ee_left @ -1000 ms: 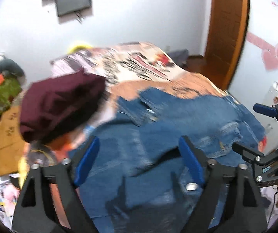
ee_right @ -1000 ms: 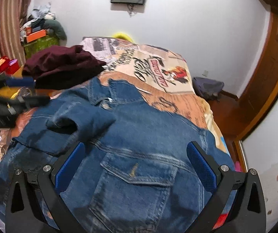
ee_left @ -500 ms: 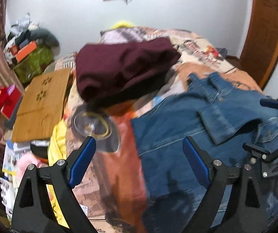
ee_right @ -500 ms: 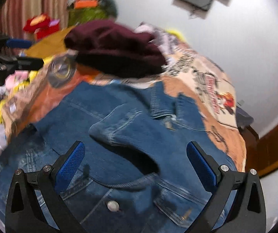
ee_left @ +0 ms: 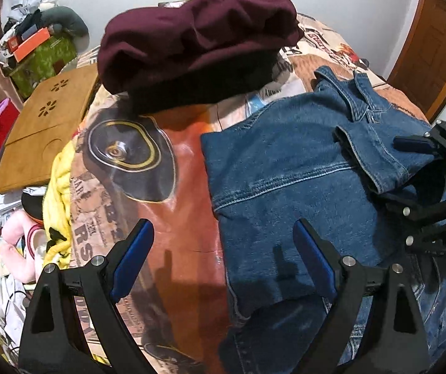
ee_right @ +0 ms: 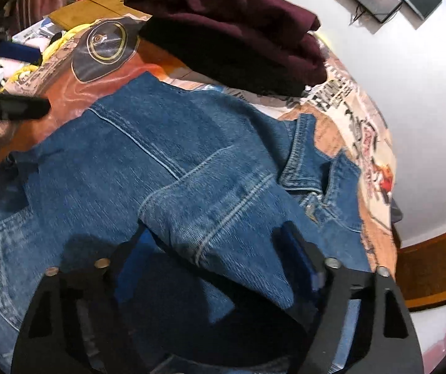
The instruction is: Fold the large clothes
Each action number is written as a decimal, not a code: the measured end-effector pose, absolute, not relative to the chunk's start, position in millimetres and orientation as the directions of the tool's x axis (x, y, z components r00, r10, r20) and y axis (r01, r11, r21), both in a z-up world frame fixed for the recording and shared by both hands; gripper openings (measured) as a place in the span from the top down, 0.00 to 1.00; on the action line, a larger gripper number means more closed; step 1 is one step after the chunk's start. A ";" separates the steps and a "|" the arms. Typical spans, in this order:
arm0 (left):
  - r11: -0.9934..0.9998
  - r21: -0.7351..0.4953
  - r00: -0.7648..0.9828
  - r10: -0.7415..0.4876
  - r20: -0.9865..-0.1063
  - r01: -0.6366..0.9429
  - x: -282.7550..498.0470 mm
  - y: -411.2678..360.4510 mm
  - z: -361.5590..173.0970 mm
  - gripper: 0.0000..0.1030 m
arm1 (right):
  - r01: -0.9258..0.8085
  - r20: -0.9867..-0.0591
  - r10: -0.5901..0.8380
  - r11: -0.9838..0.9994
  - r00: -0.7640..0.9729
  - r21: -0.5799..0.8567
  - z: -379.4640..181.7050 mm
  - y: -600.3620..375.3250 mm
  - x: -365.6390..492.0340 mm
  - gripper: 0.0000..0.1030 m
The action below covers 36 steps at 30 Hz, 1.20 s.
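Note:
A blue denim jacket (ee_left: 285, 168) lies on the patterned bedspread (ee_left: 185, 227), its sleeve (ee_right: 216, 215) folded across the chest. My left gripper (ee_left: 223, 258) hangs open above the jacket's left edge, one finger over bare bedspread, the other over denim. My right gripper (ee_right: 216, 258) is closing its jaws around the sleeve cuff, which lies between the blue pads; whether they press on it is not clear. In the left wrist view the right gripper (ee_left: 416, 174) straddles that cuff at the far right. The left gripper (ee_right: 14, 109) shows at the right wrist view's left edge.
A folded maroon garment (ee_left: 198, 40) on a black one sits at the head of the bed, just beyond the jacket collar (ee_right: 304, 155). A wooden lap board (ee_left: 42, 124), yellow cloth (ee_left: 57, 193) and clutter line the bed's left side. A wooden door (ee_left: 434, 40) stands at the right.
Both grippers dropped toward the bed and swung over the jacket. The right gripper's jaws narrowed around the folded sleeve cuff. The left gripper stayed open and moved to the jacket's left edge.

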<state>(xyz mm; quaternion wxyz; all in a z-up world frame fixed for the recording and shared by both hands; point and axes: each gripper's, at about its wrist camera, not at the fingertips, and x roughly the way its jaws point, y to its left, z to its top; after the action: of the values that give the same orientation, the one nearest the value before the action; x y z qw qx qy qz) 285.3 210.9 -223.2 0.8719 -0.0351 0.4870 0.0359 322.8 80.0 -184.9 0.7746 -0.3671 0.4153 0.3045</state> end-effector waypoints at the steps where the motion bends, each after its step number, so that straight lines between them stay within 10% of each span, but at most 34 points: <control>1: 0.995 -0.028 0.523 0.027 -0.852 -0.096 285.5 210.2 -223.5 0.12 | -0.784 -0.875 0.184 0.551 0.449 -0.287 -184.2 79.3 323.6 0.44; 3: 0.995 -0.038 0.525 0.014 -0.851 -0.088 285.8 205.8 -223.2 0.12 | -0.787 -0.880 0.209 0.565 0.426 -0.247 -181.8 77.5 321.9 0.68; 9: 0.997 -0.038 0.533 0.000 -0.846 -0.060 289.5 191.6 -217.2 0.12 | -0.729 -0.843 0.252 0.650 0.475 -0.217 -159.2 54.4 318.9 0.87; 23: 0.997 0.002 0.548 -0.043 -0.835 0.080 304.7 125.6 -203.2 0.12 | -0.415 -0.708 0.358 0.904 0.608 0.101 -67.4 -92.5 345.0 0.91; 36: 0.989 0.038 0.499 -0.040 -0.866 0.145 310.2 91.9 -235.8 0.12 | -0.194 -0.821 0.331 0.943 0.464 0.270 -155.5 -174.8 345.5 0.91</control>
<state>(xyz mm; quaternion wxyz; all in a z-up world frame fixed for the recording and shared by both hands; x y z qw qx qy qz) 310.2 91.9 -235.8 0.8642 0.0528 0.4975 -0.0535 345.5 -174.8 -155.5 0.8529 0.0693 0.4940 0.1540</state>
